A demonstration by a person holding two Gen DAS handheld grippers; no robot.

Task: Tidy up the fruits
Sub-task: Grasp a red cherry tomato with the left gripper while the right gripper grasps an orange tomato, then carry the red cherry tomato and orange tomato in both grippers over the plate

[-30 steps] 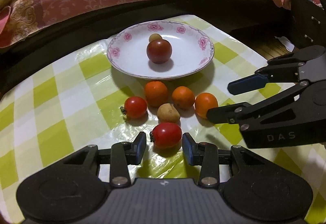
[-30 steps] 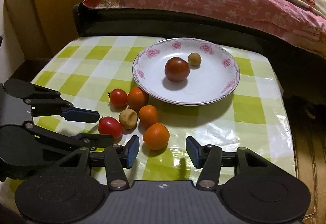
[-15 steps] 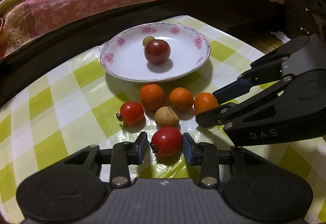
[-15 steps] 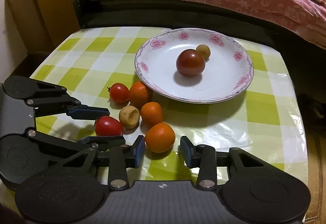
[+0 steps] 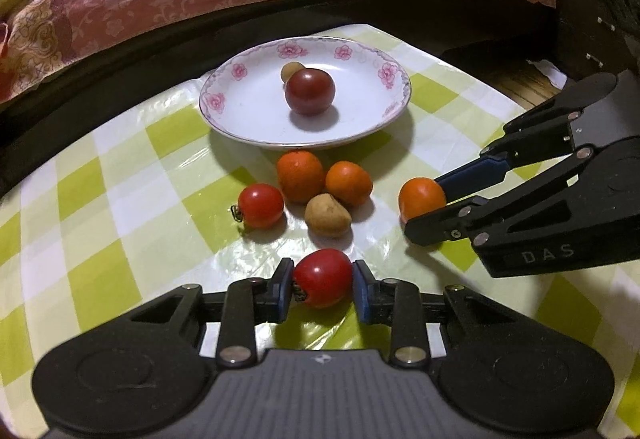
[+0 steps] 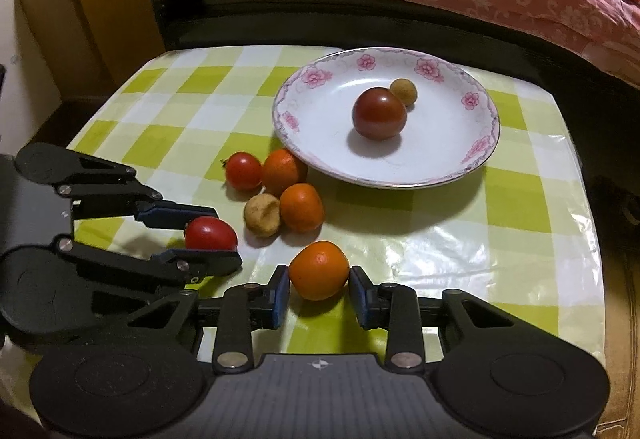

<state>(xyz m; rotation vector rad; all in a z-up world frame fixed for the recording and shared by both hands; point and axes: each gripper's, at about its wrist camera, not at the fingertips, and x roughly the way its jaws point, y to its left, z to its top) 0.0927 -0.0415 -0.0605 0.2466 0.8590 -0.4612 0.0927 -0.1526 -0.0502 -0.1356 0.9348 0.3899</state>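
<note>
We see a plate (image 5: 224, 119) holding dark tomato (image 5: 309, 91) and small brown fruit (image 5: 289, 70), left tongs (image 5: 323, 281) now closing onto a red tomato (image 5: 324, 277) (earlier spread), right tongs (image 6: 319, 289) closing likewise onto an orange (image 6: 319, 270).

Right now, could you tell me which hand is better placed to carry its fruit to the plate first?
Right, narrowly. Both tools are closing on fruit: the left tool on a tomato, the right tool on an orange. The orange has a clear path to the plate; loose fruit lies between tomato and plate.
</note>
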